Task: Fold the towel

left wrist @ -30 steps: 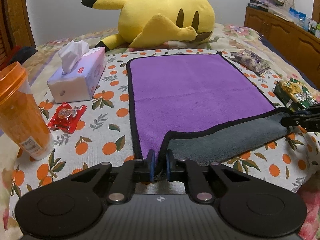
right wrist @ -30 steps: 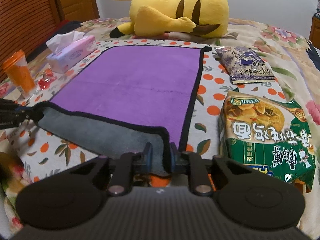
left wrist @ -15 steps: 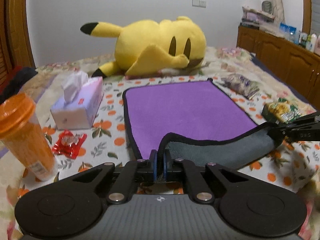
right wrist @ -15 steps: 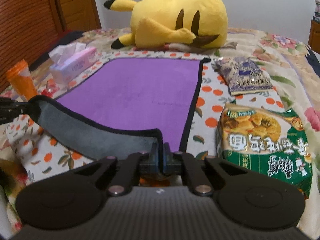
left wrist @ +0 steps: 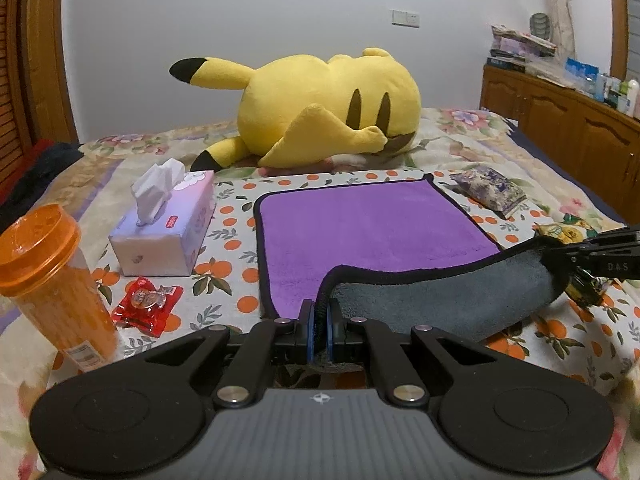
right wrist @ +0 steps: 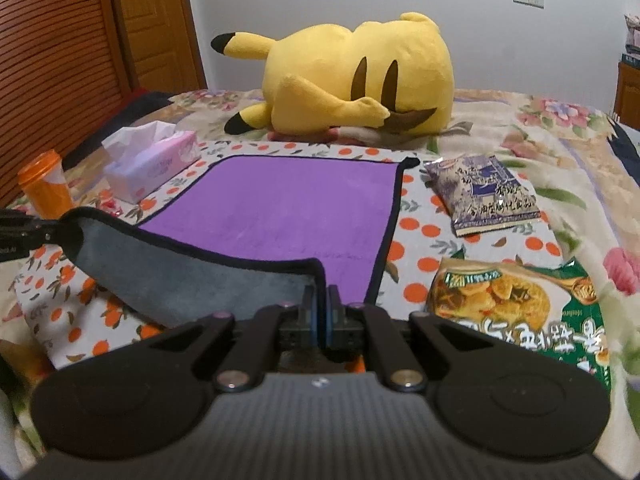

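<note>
A purple towel (left wrist: 372,228) with a grey underside and black trim lies on the orange-print bedspread; it also shows in the right wrist view (right wrist: 288,208). My left gripper (left wrist: 319,330) is shut on its near left corner. My right gripper (right wrist: 320,318) is shut on its near right corner. The near edge hangs lifted between them, grey side (left wrist: 448,300) up. The right gripper also shows at the right edge of the left wrist view (left wrist: 592,258). The left gripper also shows at the left edge of the right wrist view (right wrist: 24,232).
A yellow plush (left wrist: 320,108) lies beyond the towel. A tissue box (left wrist: 164,228), an orange cup (left wrist: 52,284) and a red wrapper (left wrist: 146,304) sit to the left. Snack bags (right wrist: 480,196) (right wrist: 520,312) lie to the right. Wooden cabinets (left wrist: 568,120) stand far right.
Both grippers closed on the near corners and lifted the towel's near edge up off the bed, raising the view.
</note>
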`<action>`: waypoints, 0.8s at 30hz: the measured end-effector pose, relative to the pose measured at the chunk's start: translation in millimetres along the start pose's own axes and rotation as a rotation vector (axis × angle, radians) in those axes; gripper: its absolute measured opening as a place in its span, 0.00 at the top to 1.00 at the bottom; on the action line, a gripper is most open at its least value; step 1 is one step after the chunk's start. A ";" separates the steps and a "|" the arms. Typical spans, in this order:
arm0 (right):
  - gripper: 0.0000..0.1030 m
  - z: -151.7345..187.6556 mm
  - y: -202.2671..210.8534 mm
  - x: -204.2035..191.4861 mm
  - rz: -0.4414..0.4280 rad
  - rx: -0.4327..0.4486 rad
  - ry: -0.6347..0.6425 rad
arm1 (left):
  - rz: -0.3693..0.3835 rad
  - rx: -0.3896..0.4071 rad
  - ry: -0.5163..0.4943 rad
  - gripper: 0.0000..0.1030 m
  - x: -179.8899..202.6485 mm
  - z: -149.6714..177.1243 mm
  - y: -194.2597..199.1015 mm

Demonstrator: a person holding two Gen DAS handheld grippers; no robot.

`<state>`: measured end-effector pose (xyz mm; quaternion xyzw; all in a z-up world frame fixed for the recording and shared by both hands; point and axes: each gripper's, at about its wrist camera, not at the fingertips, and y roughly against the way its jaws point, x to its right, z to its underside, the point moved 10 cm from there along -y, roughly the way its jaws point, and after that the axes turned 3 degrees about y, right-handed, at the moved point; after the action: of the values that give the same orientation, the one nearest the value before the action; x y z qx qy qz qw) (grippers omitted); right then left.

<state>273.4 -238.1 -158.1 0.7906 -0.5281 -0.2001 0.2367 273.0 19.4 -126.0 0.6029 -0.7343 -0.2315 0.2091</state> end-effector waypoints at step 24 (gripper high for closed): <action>0.96 -42.2 -10.5 6.4 -0.002 0.101 0.060 | 0.017 0.089 -0.036 0.94 11.6 -47.4 0.4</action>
<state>307.5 -233.7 -130.6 0.8076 -0.5295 -0.1496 0.2121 298.3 3.8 -87.3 0.6010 -0.7527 -0.2076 0.1707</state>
